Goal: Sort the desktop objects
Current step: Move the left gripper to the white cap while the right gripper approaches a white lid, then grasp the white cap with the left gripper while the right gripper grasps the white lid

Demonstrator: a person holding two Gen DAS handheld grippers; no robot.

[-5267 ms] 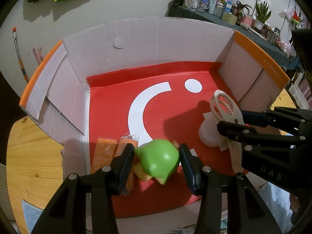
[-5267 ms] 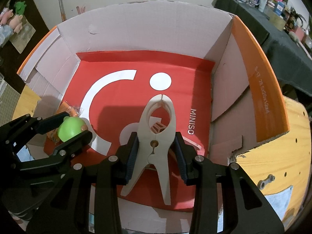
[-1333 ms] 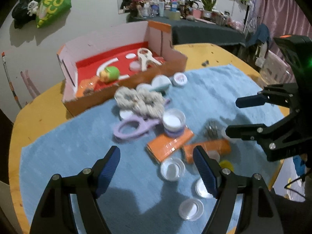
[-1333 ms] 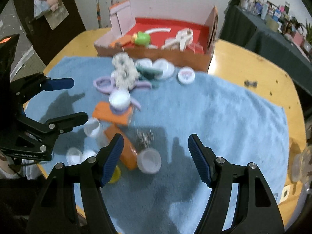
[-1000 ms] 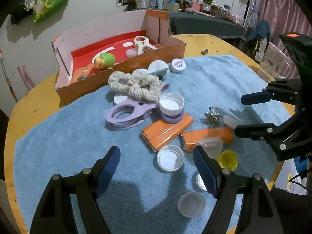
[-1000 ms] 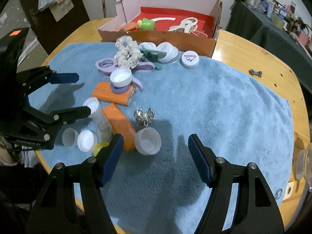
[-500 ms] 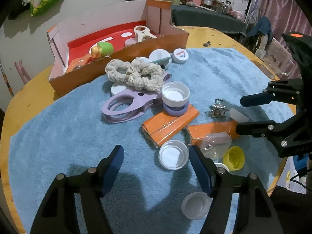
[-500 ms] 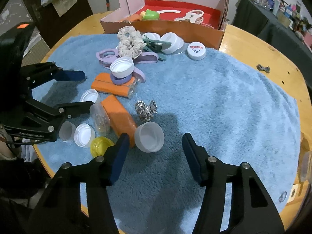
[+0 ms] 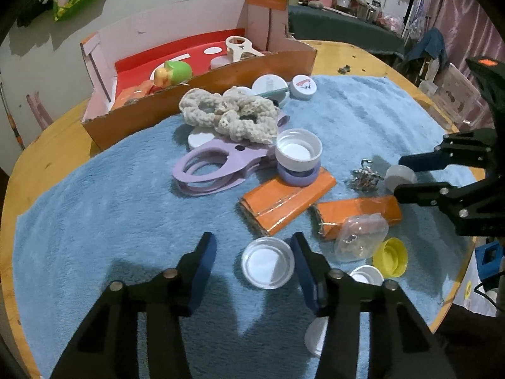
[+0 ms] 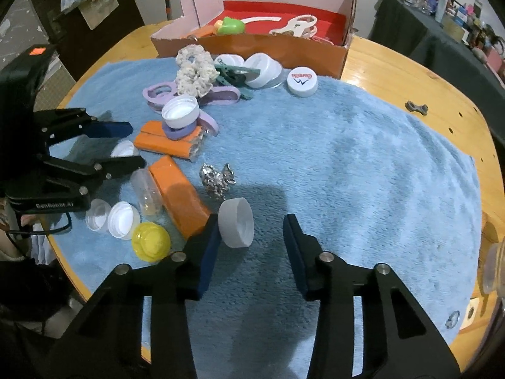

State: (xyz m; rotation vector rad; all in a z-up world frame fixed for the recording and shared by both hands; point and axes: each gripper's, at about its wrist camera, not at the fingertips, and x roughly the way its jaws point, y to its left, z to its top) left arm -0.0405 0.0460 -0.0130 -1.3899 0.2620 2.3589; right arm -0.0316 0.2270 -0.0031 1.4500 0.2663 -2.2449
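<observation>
My left gripper is open, low over the blue towel, with a white jar lid between its fingertips, close to the right one. My right gripper is open around a tilted white cap, which leans near the left finger. Two orange packets, a purple clip, a cream scrunchie, a foil ball and several lids lie on the towel. The cardboard box holds a green toy and a beige clip.
A yellow cap, a clear plastic case and more white lids lie near the towel's front edge. The round wooden table carries a small metal piece. A cluttered dark table stands behind.
Both grippers have let go of the green toy and beige clip in the box, drawn back over the towel, then lowered and narrowed around a white lid and a white cap.
</observation>
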